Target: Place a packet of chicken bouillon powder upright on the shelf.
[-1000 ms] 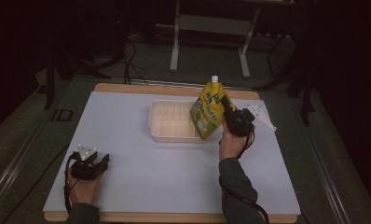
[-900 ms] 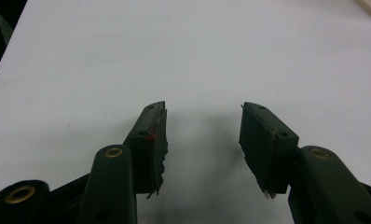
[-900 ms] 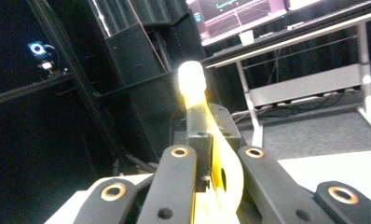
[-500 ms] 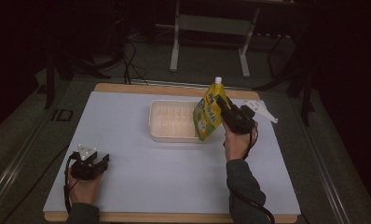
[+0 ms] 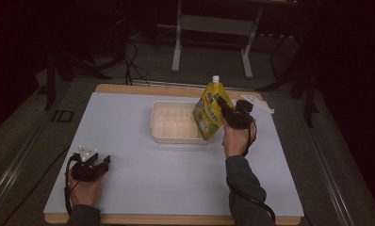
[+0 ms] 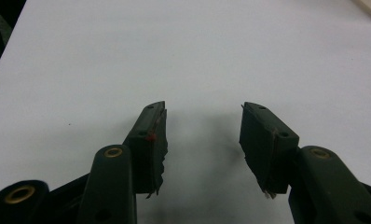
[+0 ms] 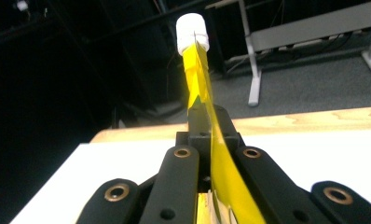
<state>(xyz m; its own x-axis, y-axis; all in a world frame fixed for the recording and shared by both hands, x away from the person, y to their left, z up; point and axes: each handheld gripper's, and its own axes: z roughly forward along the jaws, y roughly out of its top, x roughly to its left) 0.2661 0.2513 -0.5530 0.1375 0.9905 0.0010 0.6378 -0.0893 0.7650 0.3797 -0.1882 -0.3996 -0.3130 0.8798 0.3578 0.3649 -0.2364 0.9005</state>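
- surface (image 5: 143, 183): white sheet, flat, nothing near the left hand.
- tray (image 5: 174, 123): clear plastic, looks empty; likely light and thin-walled, lift by the rim.
- pouch (image 5: 209, 112): yellow spouted pack, held upright off the surface over the tray's right end. Soft film bends in the grip, probably slick; take the stiffer top seam under the cap (image 7: 191, 26).
- right gripper (image 7: 203, 122): clamped on the pouch edge.
- left gripper (image 6: 203, 135): jaws apart, holding nothing, low over the surface.
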